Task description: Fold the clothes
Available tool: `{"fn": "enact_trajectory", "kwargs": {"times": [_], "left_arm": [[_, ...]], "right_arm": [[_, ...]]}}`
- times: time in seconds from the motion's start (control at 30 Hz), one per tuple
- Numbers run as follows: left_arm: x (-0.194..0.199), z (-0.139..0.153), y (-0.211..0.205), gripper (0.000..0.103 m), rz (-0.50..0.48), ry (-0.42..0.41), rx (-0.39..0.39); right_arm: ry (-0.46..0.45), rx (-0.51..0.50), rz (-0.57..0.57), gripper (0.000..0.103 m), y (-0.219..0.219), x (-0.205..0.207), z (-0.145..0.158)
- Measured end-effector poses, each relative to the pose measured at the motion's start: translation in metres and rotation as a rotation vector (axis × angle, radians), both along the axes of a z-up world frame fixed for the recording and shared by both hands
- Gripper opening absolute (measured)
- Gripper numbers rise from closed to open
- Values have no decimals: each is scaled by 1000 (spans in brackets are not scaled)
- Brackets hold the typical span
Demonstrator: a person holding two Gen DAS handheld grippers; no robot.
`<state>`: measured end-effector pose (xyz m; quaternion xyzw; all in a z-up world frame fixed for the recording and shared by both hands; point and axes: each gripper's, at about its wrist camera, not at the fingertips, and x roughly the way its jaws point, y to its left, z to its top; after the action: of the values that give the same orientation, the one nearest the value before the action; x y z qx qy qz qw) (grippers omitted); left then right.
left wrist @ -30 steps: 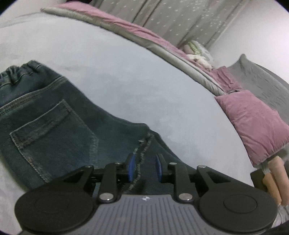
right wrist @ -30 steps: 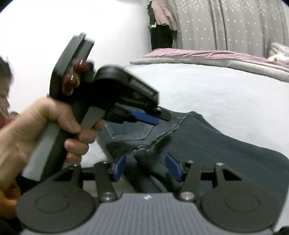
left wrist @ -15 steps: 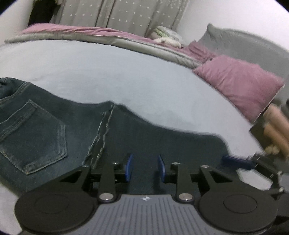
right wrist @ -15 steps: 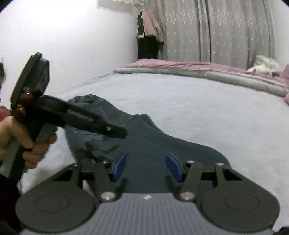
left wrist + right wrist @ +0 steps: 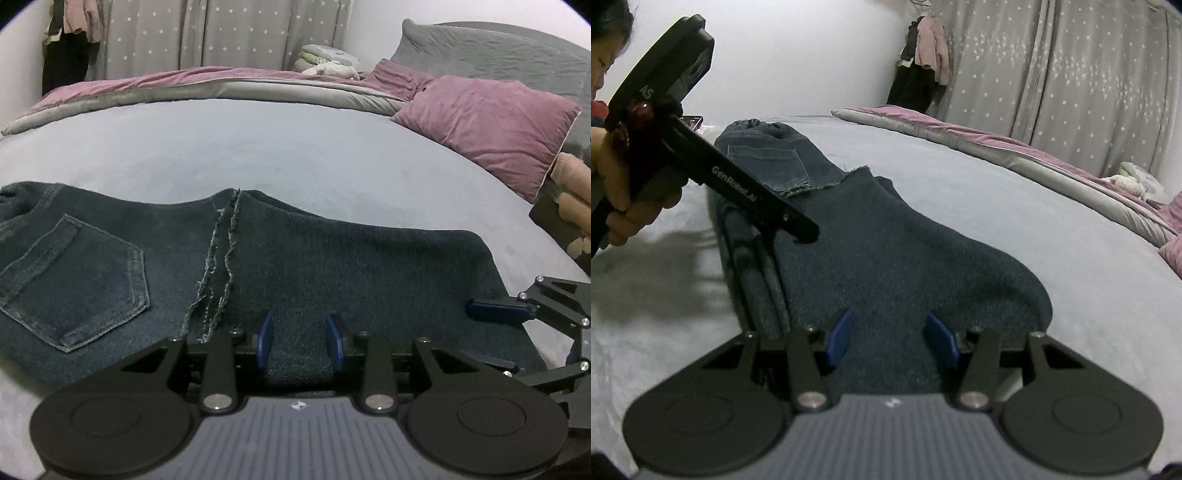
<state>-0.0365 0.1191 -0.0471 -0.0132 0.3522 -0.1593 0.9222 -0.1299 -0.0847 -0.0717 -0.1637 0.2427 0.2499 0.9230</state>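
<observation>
Jeans (image 5: 314,266) lay folded on grey bed (image 5: 258,147), back pocket toward left. Left claw (image 5: 300,341) over near edge, jaws apart, just opening, nothing pinched. Right claw (image 5: 892,341) over denim, jaws apart. Purple pillow (image 5: 487,122) beyond.

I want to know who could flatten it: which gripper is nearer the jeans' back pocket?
Left. The left gripper hovers over the denim just right of the frayed hem, with the back pocket close on its left. The right gripper is at the jeans' folded end, farthest from the pocket.
</observation>
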Motion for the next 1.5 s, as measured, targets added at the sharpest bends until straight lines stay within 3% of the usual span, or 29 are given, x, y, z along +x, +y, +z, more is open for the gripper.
{"fn": "enact_trajectory", "kwargs": {"times": [0.3,0.43,0.57,0.73,0.93,1.13,1.37,1.5], "left_arm": [[-9,21,-14,32,-58,-94,-33],[-17,26,-28,32,-160,-118,-65],[-26,22,-50,32,-283,-125,-36],[-34,12,-70,32,-396,-82,14],[-29,1,-67,32,-386,-5,-2],[-33,4,-70,32,-398,-23,24],[-37,22,-63,31,-400,-102,-49],[-40,26,-72,31,-474,-127,-96]], "right_arm": [[-21,55,-53,49,-8,5,36],[-18,63,-137,41,-18,24,46],[5,75,-194,32,-23,42,44],[-16,51,-216,31,-21,48,39],[39,65,-233,31,-28,61,31],[191,183,-260,31,-49,82,19],[225,363,-280,32,-83,72,46],[218,374,-288,31,-101,63,57]]}}
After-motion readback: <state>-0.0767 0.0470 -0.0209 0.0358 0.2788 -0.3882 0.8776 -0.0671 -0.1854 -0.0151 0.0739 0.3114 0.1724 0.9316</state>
